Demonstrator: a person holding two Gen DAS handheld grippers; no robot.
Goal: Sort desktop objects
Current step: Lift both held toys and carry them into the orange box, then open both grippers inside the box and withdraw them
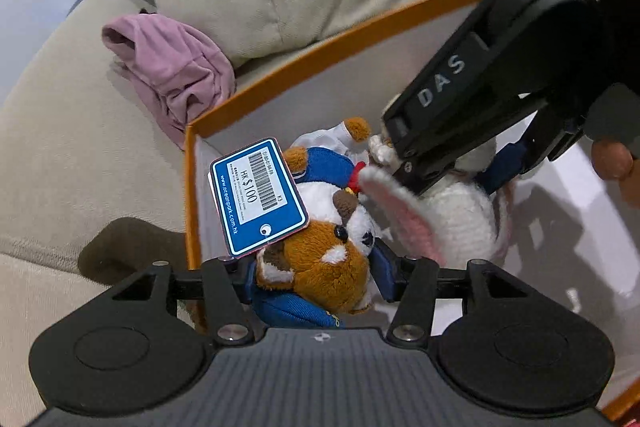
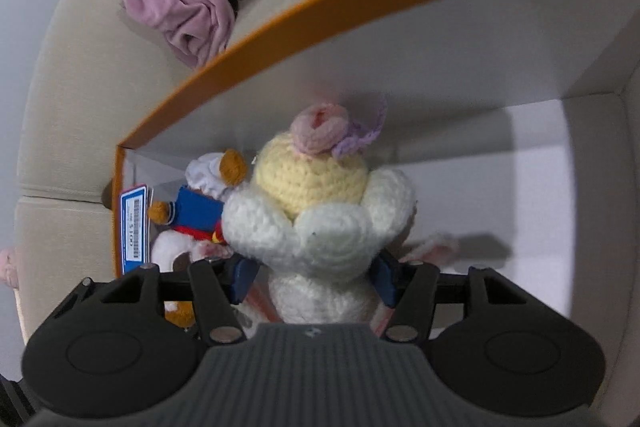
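Left wrist view: the left gripper point(image 1: 316, 279) has its blue-padded fingers pressed against the head of a red panda plush point(image 1: 320, 263), gripping it on both sides. The plush wears a blue outfit and lies inside an orange-rimmed box point(image 1: 320, 55) with white inner walls, close to the box's left corner. A blue price tag point(image 1: 258, 195) reading HK$100 rests over the plush's upper body. Just beside it, to the right, the right gripper point(image 1: 452, 171) reaches down into the same box and clamps a white crocheted rabbit point(image 1: 452, 223) with pink-lined ears. The box sits on a beige sofa point(image 1: 80, 147), with a crumpled mauve cloth point(image 1: 172, 75) behind its far rim. Right wrist view: the right gripper point(image 2: 316, 279) is closed around the white crocheted rabbit point(image 2: 320, 227), whose yellow dress and pink flower point away from the camera. The rabbit is within the orange-rimmed box point(image 2: 360, 7), touching the red panda plush point(image 2: 200, 211) at its left, where the price tag point(image 2: 134, 227) stands against the wall. The mauve cloth point(image 2: 172, 3) lies on the sofa point(image 2: 72, 107) beyond.
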